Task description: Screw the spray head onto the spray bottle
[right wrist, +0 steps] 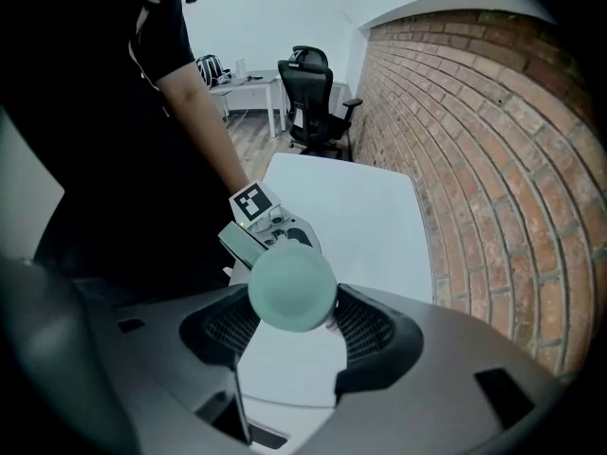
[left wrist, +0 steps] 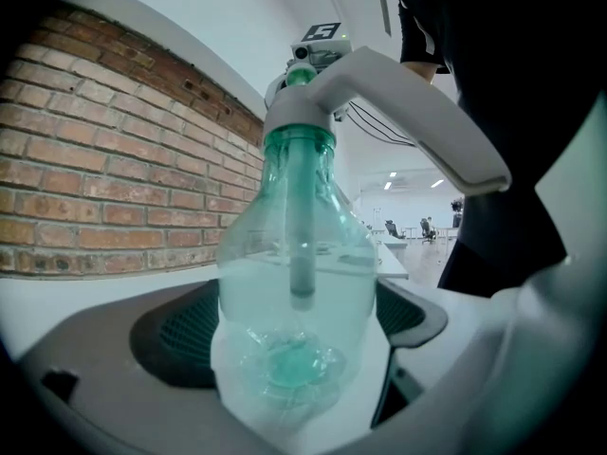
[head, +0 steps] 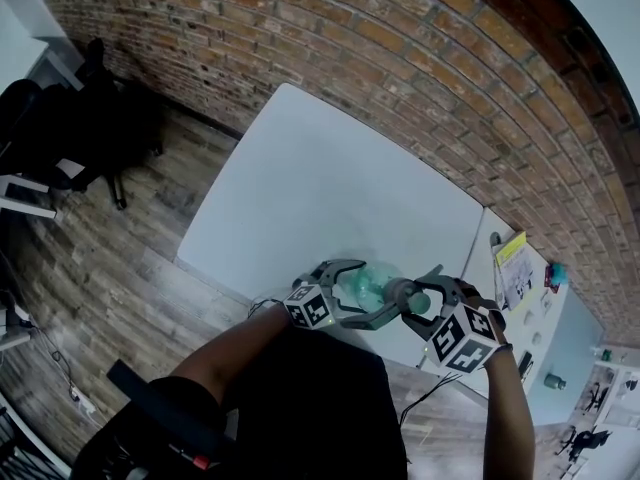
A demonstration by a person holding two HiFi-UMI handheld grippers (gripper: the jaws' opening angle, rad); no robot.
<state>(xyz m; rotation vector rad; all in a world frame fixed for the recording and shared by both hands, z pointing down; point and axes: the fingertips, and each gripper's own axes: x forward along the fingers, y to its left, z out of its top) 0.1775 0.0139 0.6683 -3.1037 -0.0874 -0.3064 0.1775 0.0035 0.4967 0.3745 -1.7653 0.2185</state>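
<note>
The spray bottle [left wrist: 294, 292] sits in the middle of the left gripper view, and the left hand-held gripper [left wrist: 294, 354] squeezes it. The spray head [left wrist: 398, 112] is already on its green neck, with the tube inside. The right hand-held gripper [right wrist: 294, 325] is closed on the head's round green end. Both hang over the tabletop [head: 320, 178], low in the head view. I think only tightening is left, but I cannot see how tight it is.

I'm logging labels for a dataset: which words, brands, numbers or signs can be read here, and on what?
No text can be read.
Spray bottle: no label shows.
Yellow sheet, head view's right: print too small to read.
Marker cubes: black-and-white square patterns only, no letters.
</note>
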